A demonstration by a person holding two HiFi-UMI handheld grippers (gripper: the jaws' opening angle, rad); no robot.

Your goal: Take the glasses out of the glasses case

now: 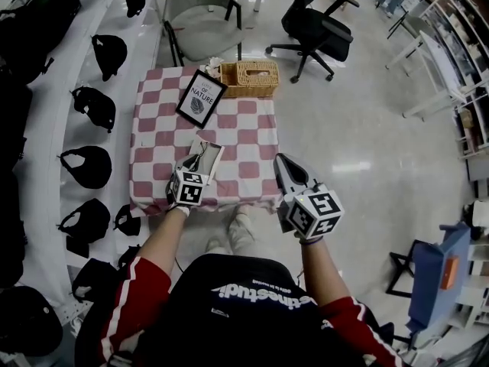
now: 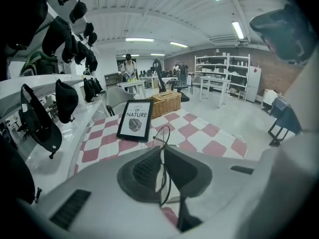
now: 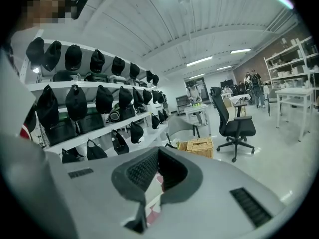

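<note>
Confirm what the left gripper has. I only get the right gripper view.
Observer: Left gripper jaws are shut on the thin black frame of the glasses.
Operator: Out of the case?
Observer: Cannot tell. The head view shows the glasses right over the open white glasses case on the checked tablecloth.
Operator: And my gripper's position?
Observer: Right gripper hangs at the checked tablecloth's front right edge, apart from the glasses case.

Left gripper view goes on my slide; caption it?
Left tongs shut on thin-rimmed glasses above the checked table, framed sign and wicker basket behind.
</note>
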